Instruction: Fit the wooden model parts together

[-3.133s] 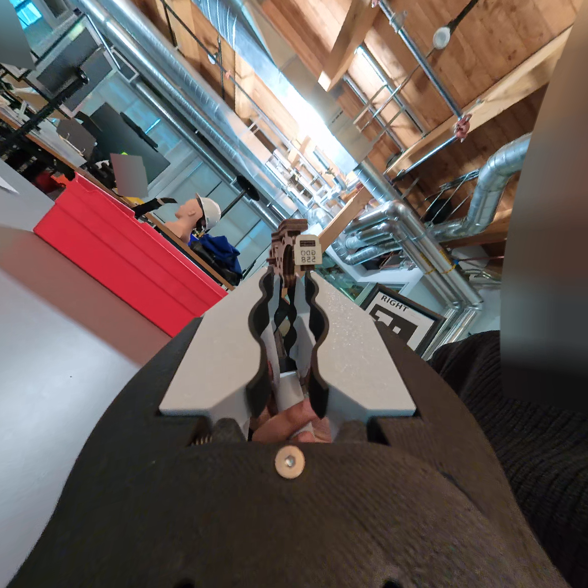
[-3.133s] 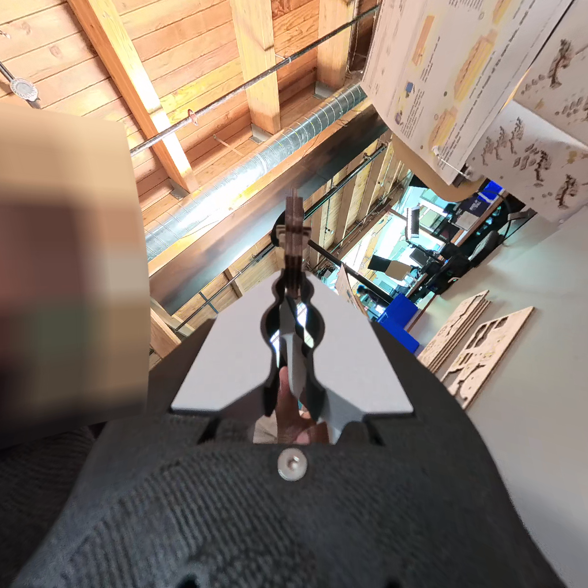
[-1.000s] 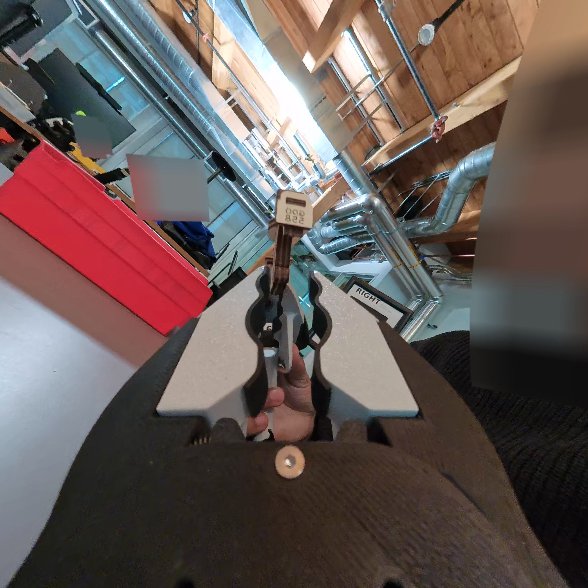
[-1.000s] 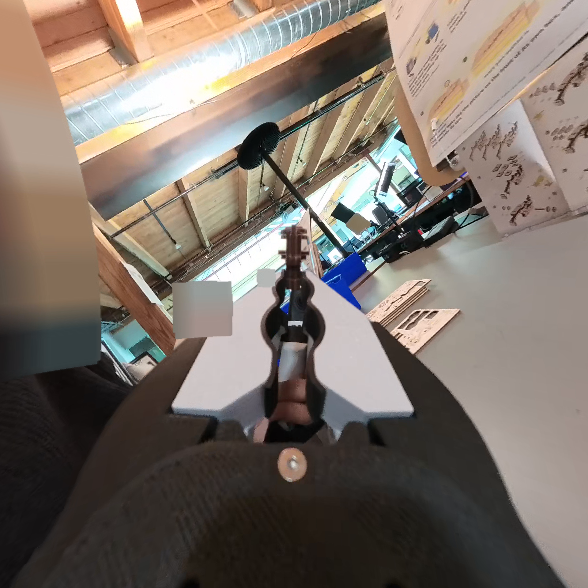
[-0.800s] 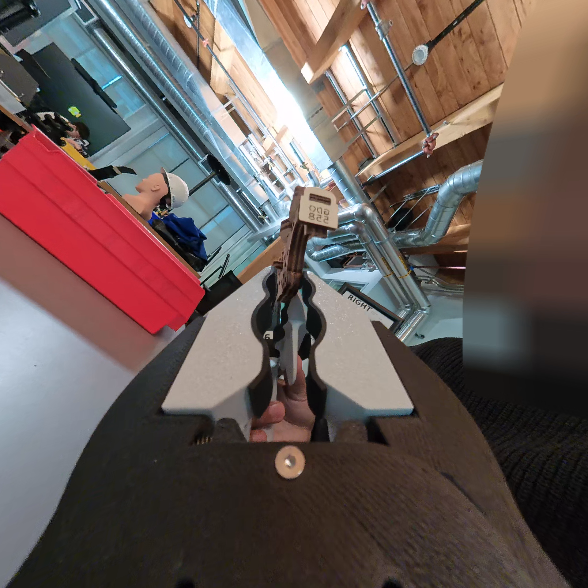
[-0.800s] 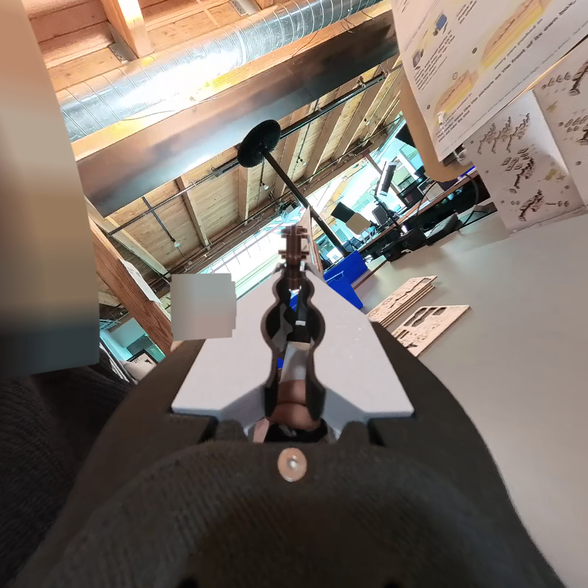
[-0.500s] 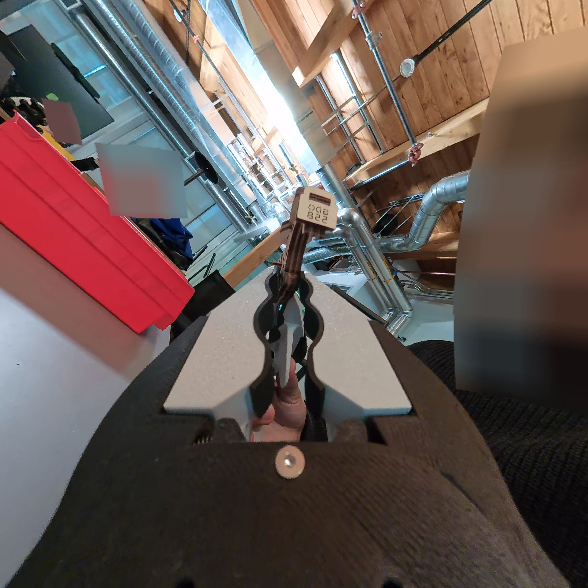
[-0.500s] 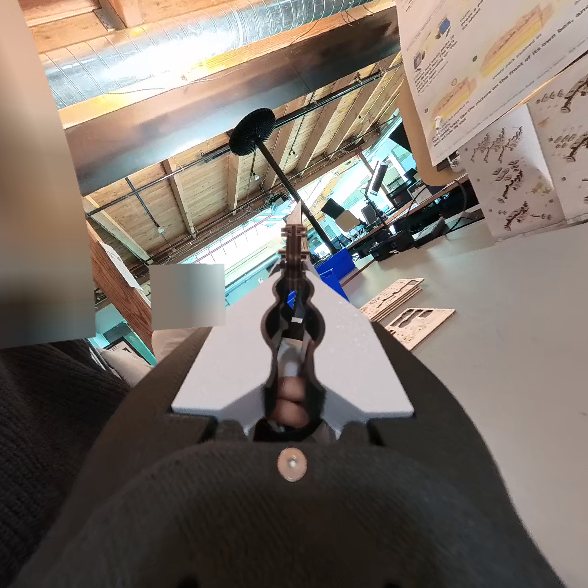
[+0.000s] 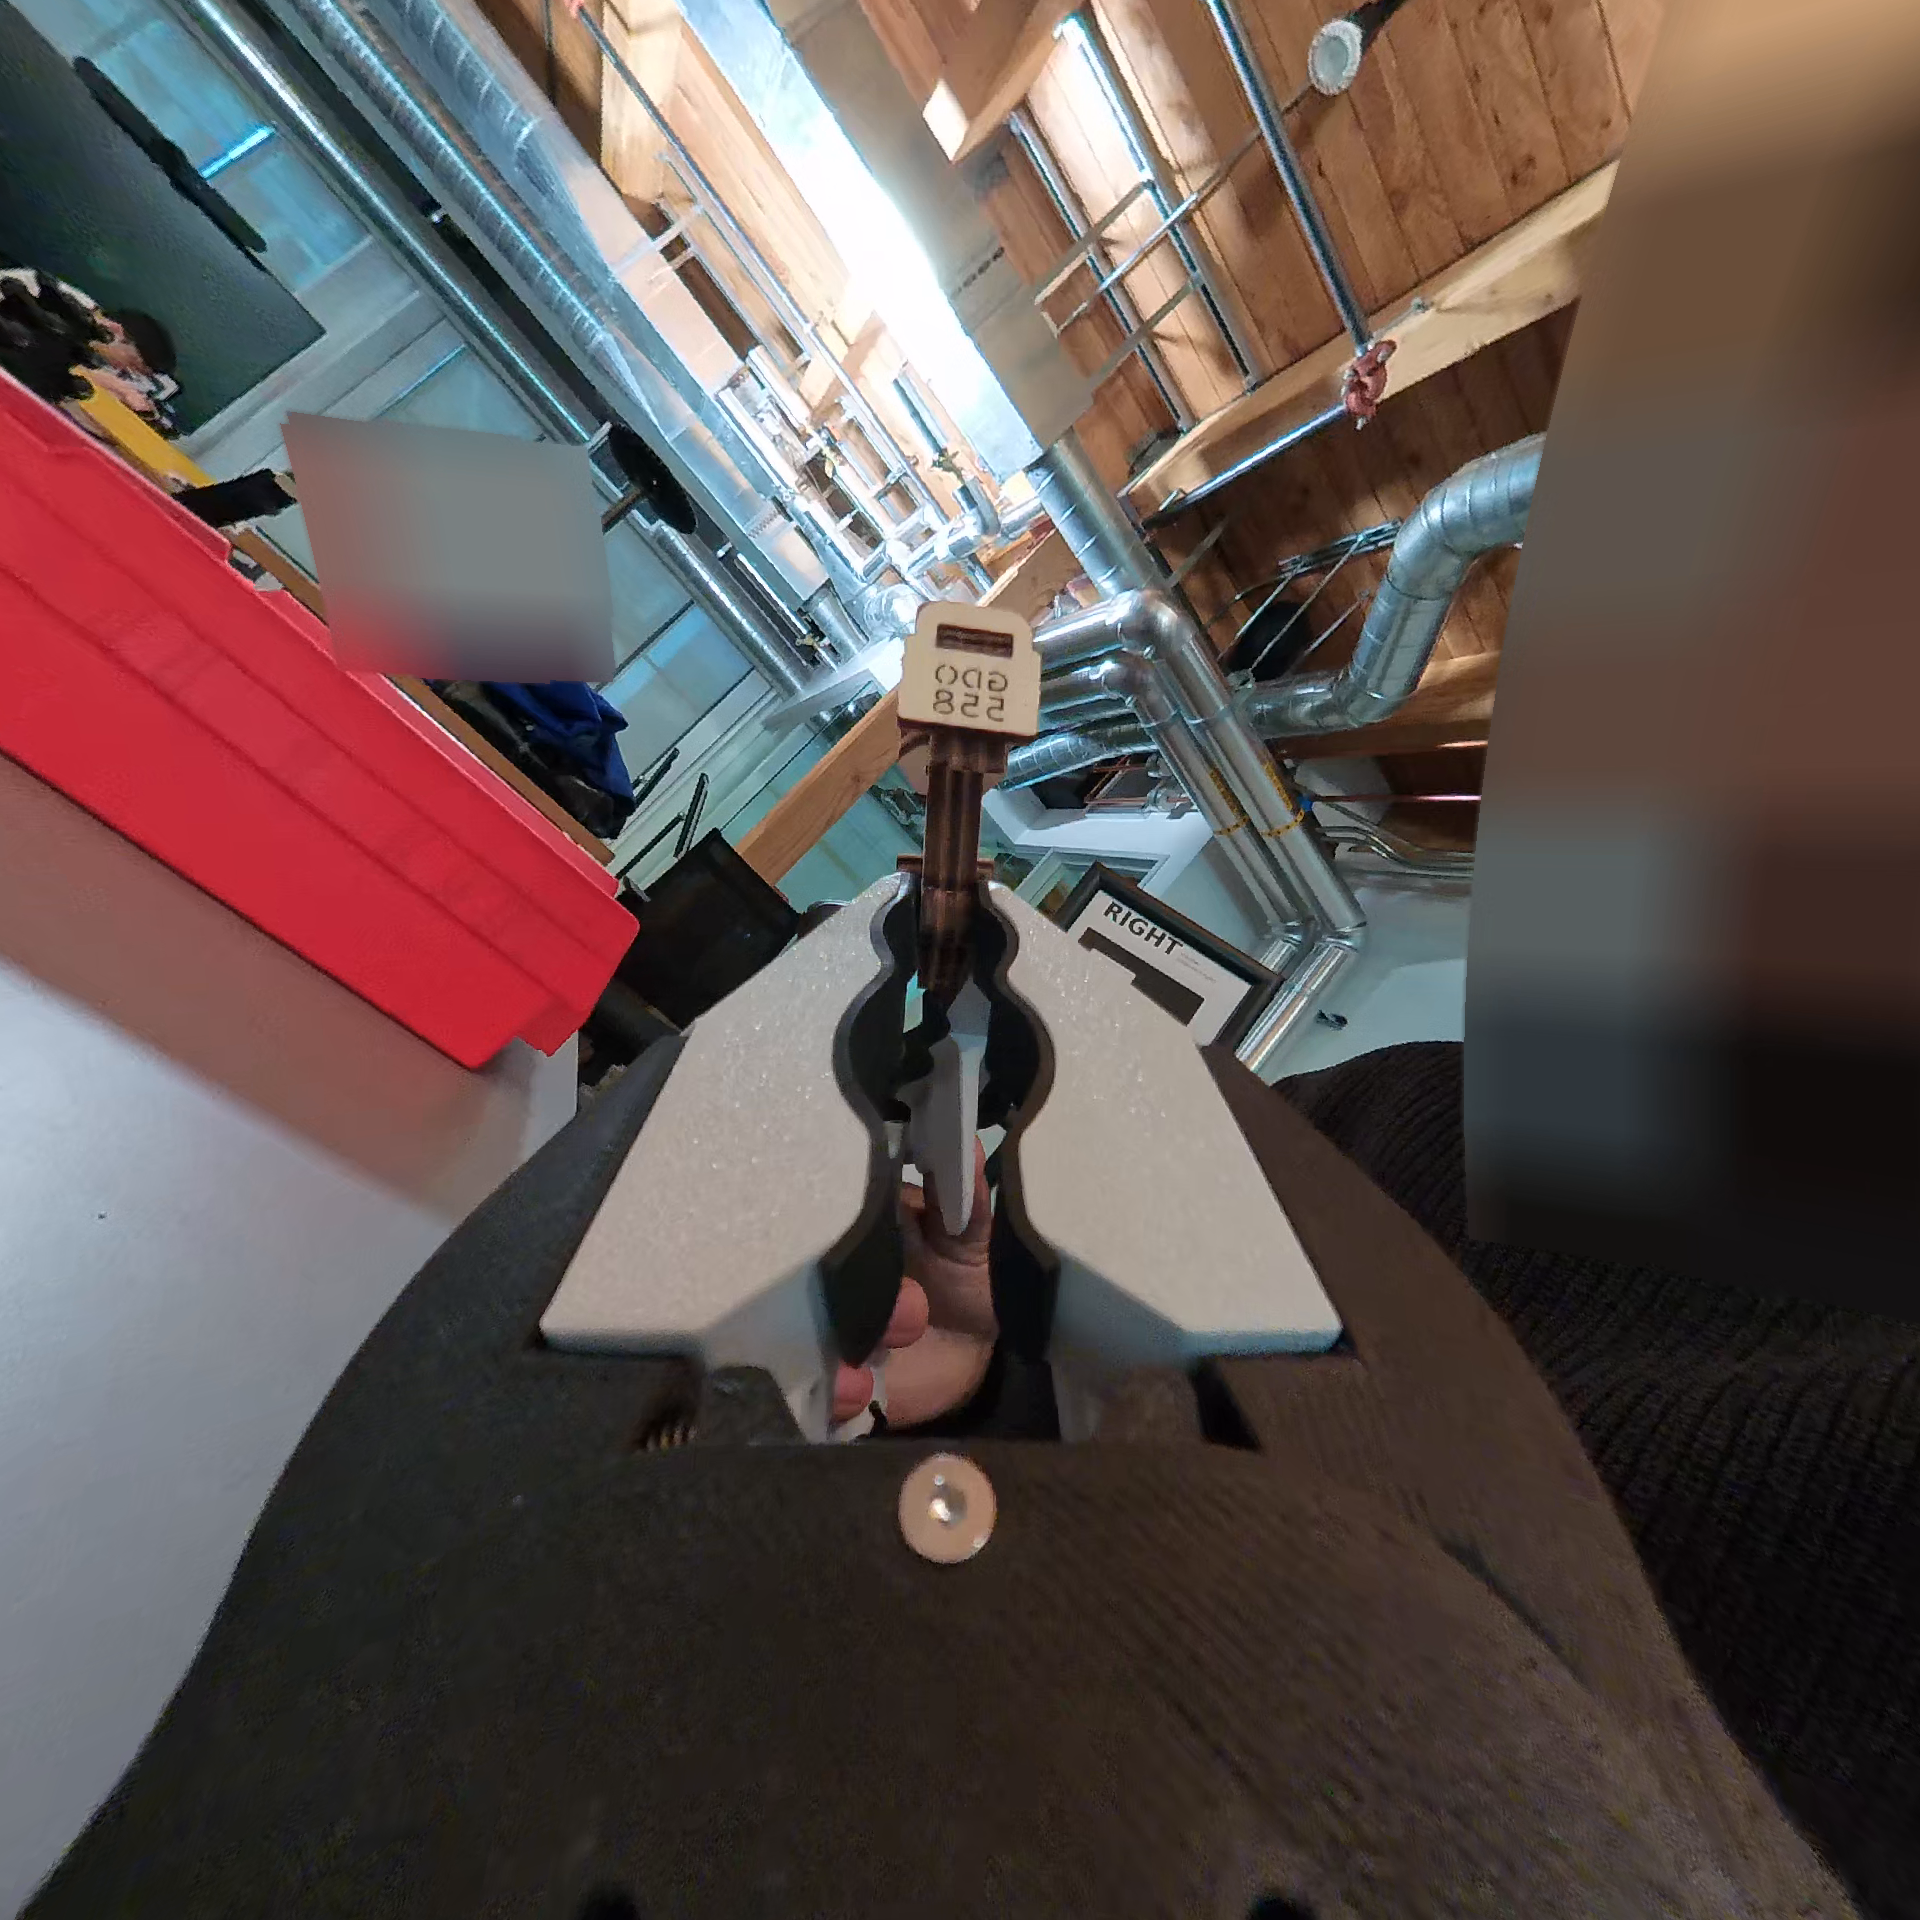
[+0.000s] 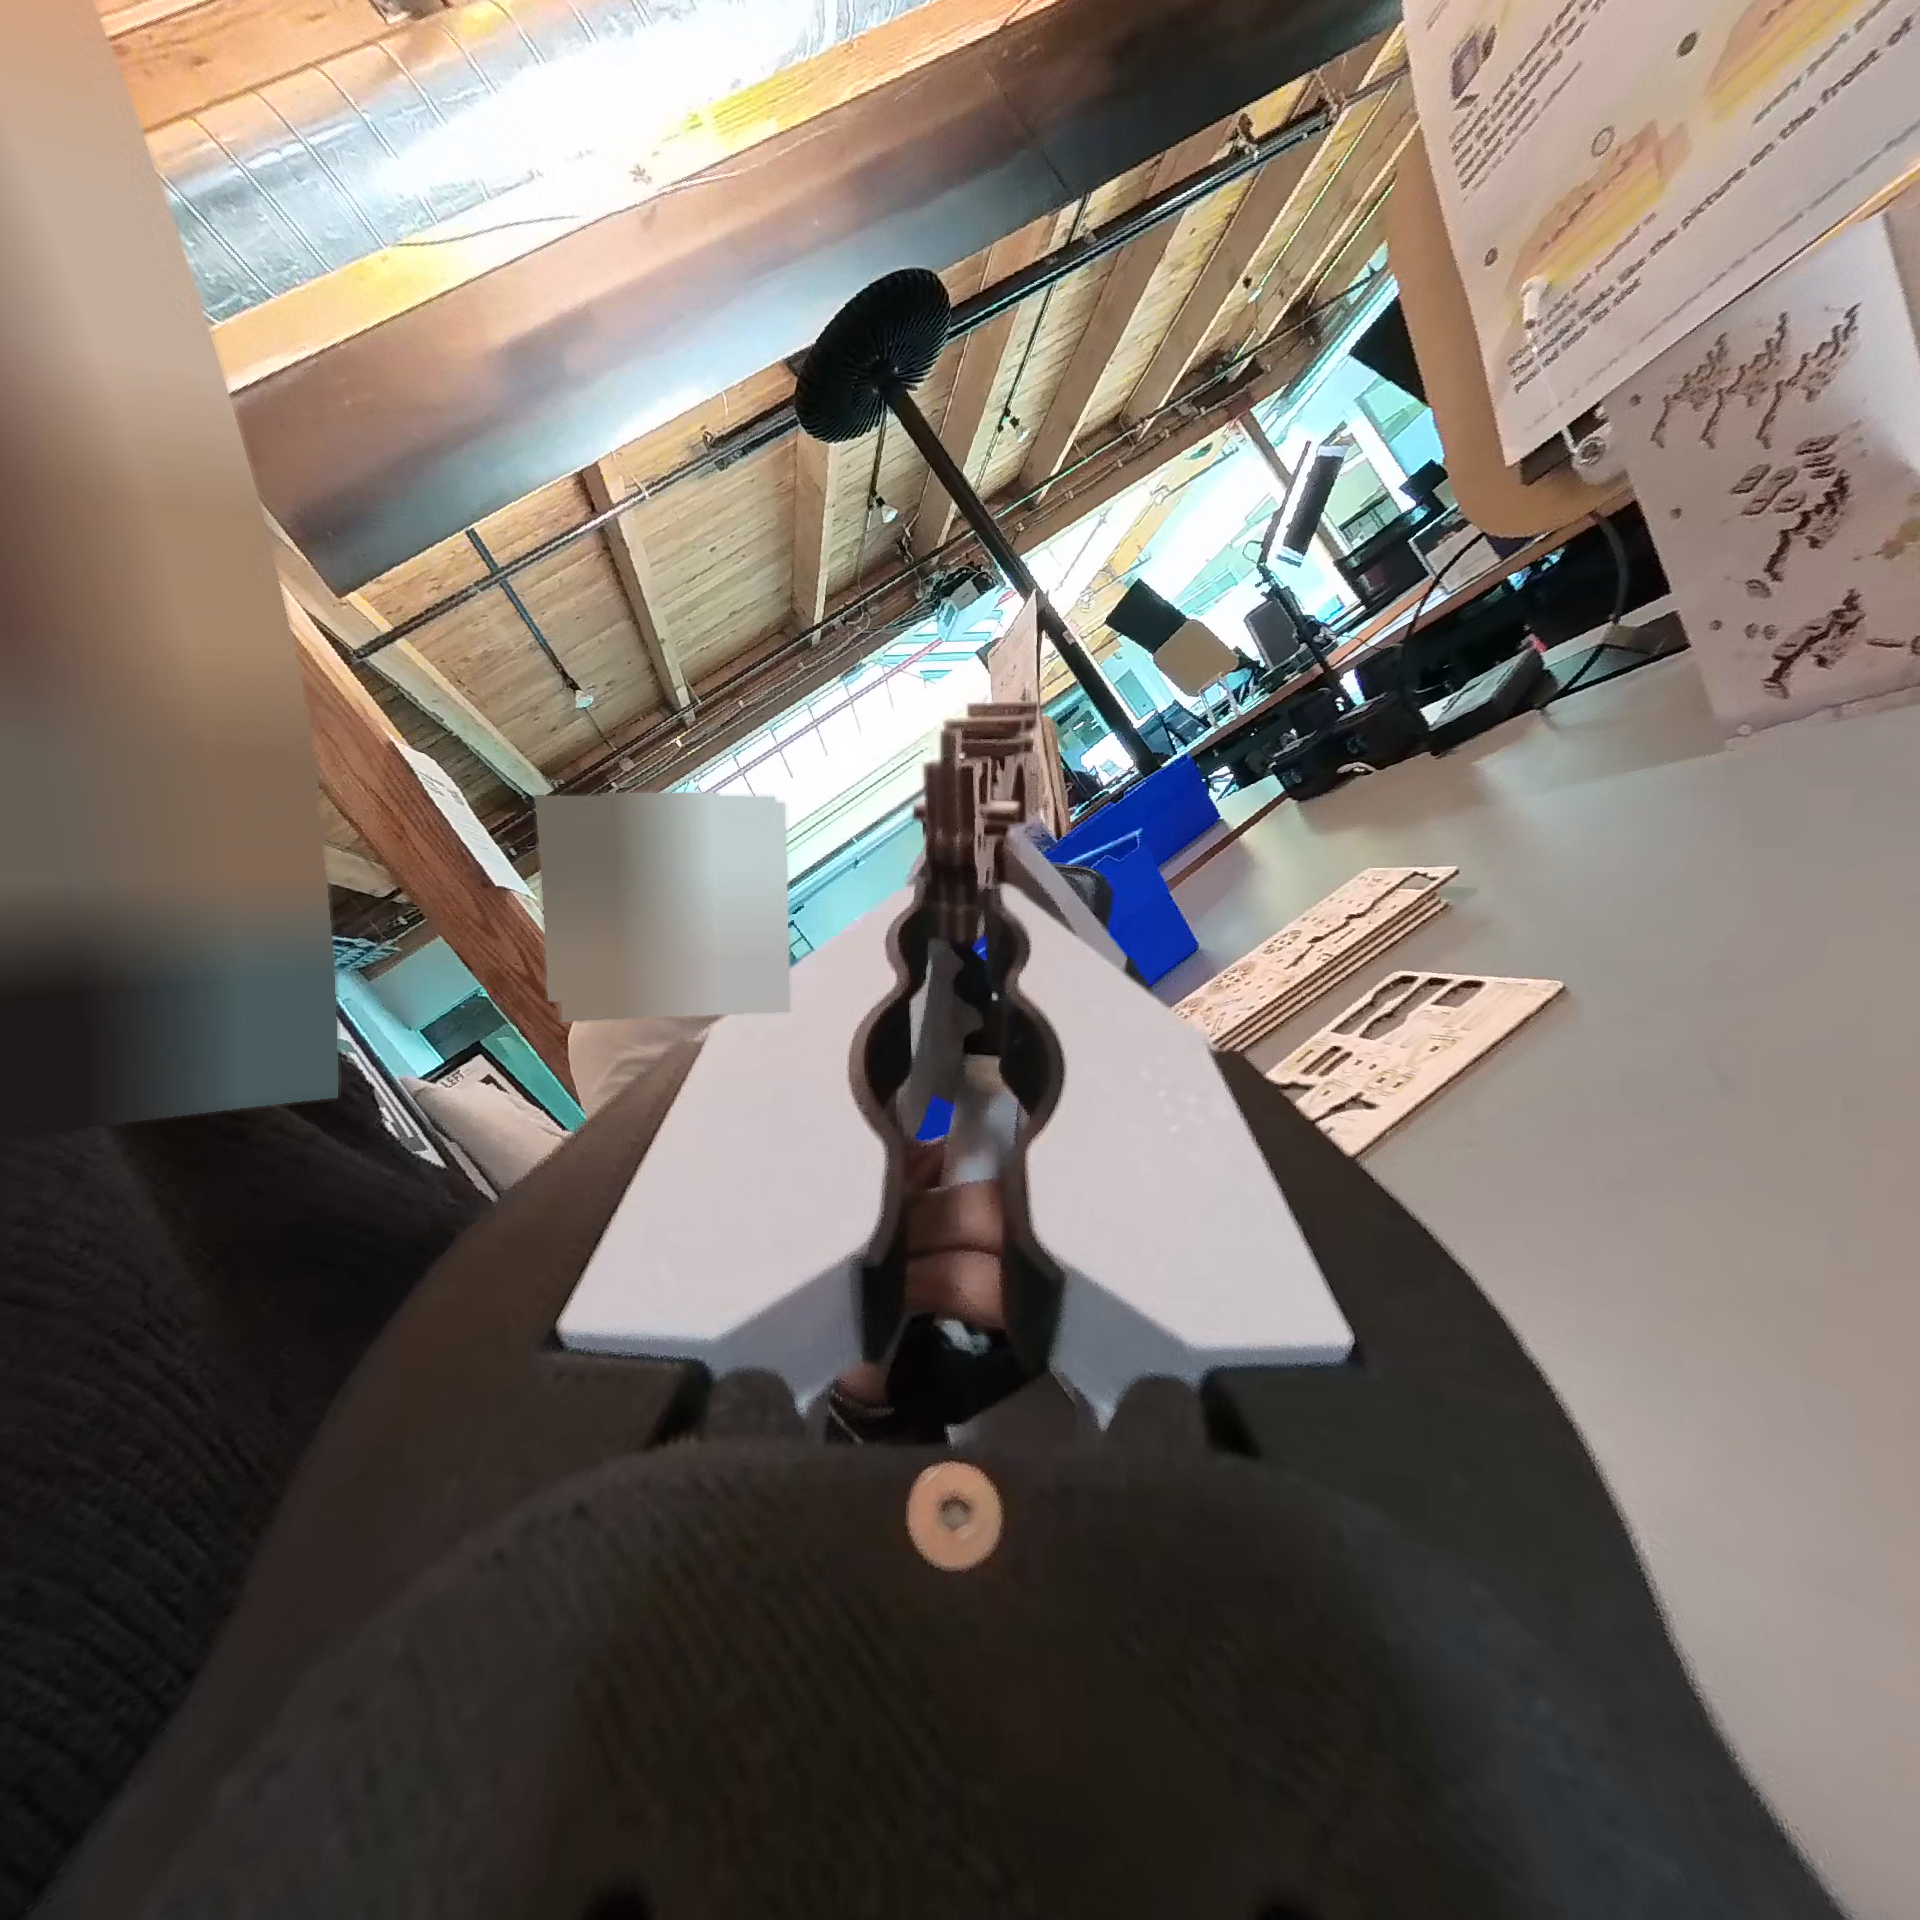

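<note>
Left wrist view shows the left gripper (image 9: 951,914) lifted off the desk (image 9: 156,1195) and tilted up toward the ceiling pipes, its jaws drawn in tight on the wooden model part (image 9: 961,769). That part is a thin stack of dark-edged layers standing on edge between the fingertips, topped by a pale rounded tab with engraved marks. A red bin (image 9: 260,748) sits at the desk's far left edge, and a framed sign (image 9: 1164,956) stands beyond the gripper to the right.

Right wrist view has the right gripper (image 10: 961,899) raised too, its jaws nearly together and clamped on a second wooden piece (image 10: 982,800), a narrow slotted stack seen edge-on and poking out past the tips. Beyond that piece a grey finger of the other gripper (image 10: 1049,883) shows; whether the two parts touch is unclear. On the desk to the right lie a stack of wooden sheets (image 10: 1340,956) and, just beside it nearer the camera, a punched-out sheet (image 10: 1423,1039). A blue bin (image 10: 1132,883) stands toward the far edge.
</note>
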The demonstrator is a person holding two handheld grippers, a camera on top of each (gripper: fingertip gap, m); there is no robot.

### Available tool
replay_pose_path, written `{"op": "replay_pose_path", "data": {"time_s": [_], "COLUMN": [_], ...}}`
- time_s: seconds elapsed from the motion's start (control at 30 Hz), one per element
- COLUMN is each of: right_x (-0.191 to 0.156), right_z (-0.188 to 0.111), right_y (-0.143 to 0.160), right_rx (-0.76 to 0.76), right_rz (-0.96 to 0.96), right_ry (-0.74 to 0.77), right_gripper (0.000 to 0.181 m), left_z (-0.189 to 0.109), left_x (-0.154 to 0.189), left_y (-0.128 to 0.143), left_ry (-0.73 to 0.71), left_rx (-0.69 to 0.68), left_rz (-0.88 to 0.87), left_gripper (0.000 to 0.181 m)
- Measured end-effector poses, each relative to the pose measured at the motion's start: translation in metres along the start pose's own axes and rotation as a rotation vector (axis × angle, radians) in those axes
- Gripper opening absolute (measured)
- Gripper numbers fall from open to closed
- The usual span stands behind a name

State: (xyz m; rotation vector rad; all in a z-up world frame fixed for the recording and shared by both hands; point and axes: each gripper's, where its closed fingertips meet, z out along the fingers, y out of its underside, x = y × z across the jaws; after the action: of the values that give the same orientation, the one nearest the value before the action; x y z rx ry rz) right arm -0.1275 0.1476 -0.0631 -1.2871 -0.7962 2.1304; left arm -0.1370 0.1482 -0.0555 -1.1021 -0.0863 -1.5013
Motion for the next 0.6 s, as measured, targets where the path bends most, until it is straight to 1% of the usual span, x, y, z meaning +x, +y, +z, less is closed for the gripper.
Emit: {"op": "replay_pose_path", "data": {"time_s": [0.07,0.17,0.3,0.37,0.4,0.43,0.5,0.57,0.6], "right_x": [-0.001,-0.001,0.001,0.001,0.000,-0.001,0.000,0.008,0.010], "right_z": [0.001,0.002,0.002,0.002,0.002,0.003,0.002,0.000,-0.001], "right_y": [0.003,0.005,0.007,0.008,0.010,0.015,0.030,0.048,0.053], "right_rx": [-0.022,-0.046,-0.054,-0.061,-0.079,-0.120,-0.249,-0.365,-0.395], "right_rz": [-0.020,-0.053,-0.019,0.001,0.016,0.043,0.100,0.108,0.094], "right_ry": [0.001,0.010,0.013,0.011,0.010,0.007,0.020,0.068,0.088], "right_gripper": [0.009,0.013,0.014,0.010,0.003,0.000,0.000,0.000,0.000], "left_z": [-0.002,-0.010,-0.026,-0.034,-0.038,-0.042,-0.048,-0.055,-0.058], "left_x": [0.003,0.005,0.005,0.007,0.009,0.010,0.013,0.012,0.011], "left_y": [-0.006,-0.022,-0.050,-0.062,-0.067,-0.072,-0.079,-0.086,-0.088], "left_ry": [0.006,0.001,-0.066,-0.113,-0.129,-0.143,-0.165,-0.210,-0.231], "left_rx": [0.026,0.077,0.118,0.134,0.139,0.142,0.151,0.165,0.165], "left_rz": [0.024,0.055,0.167,0.256,0.299,0.338,0.421,0.499,0.522], "left_gripper": [0.007,0.008,0.007,0.007,0.007,0.007,0.007,0.007,0.007]}}
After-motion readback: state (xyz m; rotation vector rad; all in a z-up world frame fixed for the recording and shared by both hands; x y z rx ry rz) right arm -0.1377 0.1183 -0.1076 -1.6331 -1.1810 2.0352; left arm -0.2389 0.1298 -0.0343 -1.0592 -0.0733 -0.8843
